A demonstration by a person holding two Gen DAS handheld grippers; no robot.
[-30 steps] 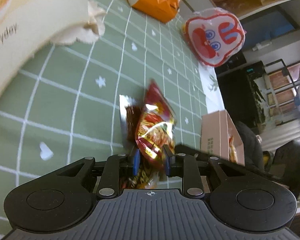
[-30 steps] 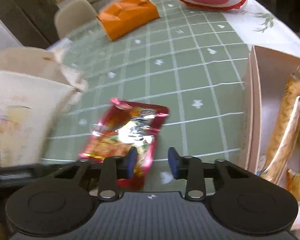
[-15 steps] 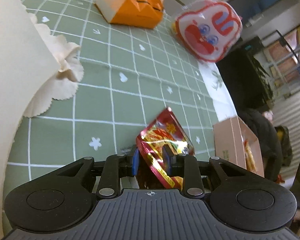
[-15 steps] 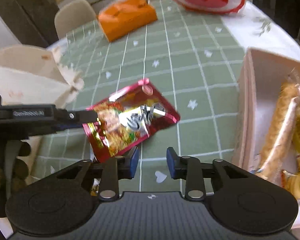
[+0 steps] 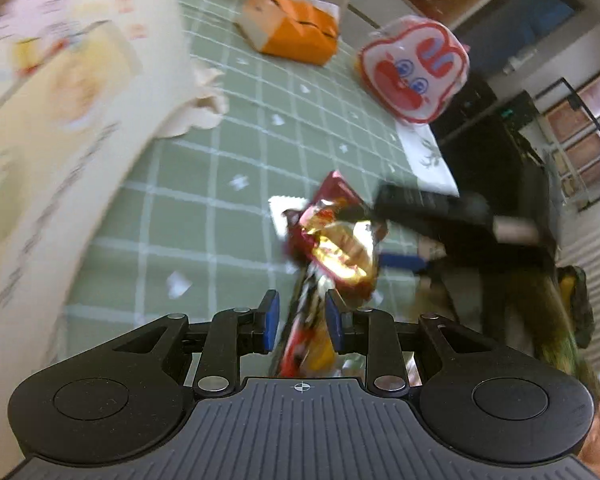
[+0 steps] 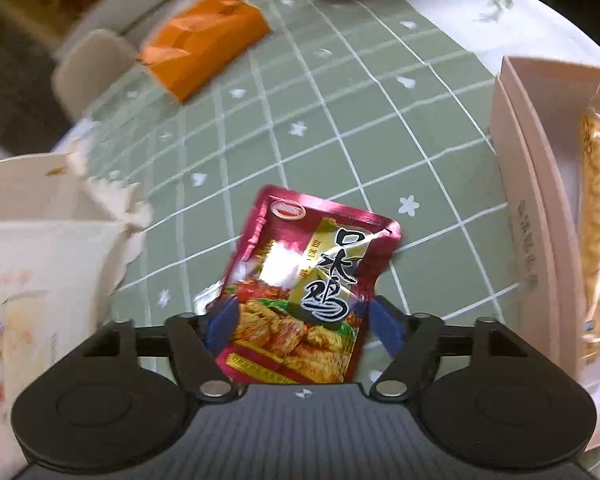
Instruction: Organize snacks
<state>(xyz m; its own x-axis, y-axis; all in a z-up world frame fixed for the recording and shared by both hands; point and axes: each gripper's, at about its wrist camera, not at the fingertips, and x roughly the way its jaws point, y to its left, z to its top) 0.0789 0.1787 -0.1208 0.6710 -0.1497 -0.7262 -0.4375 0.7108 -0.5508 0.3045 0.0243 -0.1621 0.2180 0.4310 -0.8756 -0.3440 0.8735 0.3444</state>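
A red foil snack packet (image 6: 308,300) with black Chinese lettering hangs above the green checked tablecloth (image 6: 320,128). In the left wrist view the packet (image 5: 332,248) runs between the fingers of my left gripper (image 5: 302,316), which is shut on its near end. My right gripper (image 6: 300,320) stands open, its blue pads on either side of the packet's other end. The right gripper's dark arm (image 5: 440,216) shows in the left wrist view beside the packet. A pink cardboard box (image 6: 540,208) at the right holds long yellow snack sticks (image 6: 596,220).
A large cream paper bag (image 6: 40,264) stands at the left, also in the left wrist view (image 5: 60,100). An orange pack (image 6: 204,44) and a red-and-white cartoon-face bag (image 5: 414,68) lie at the far side. A chair back (image 6: 96,68) stands behind the table.
My left gripper has lifted the packet and carried it toward the right gripper. The right gripper has opened wide and now straddles the packet.
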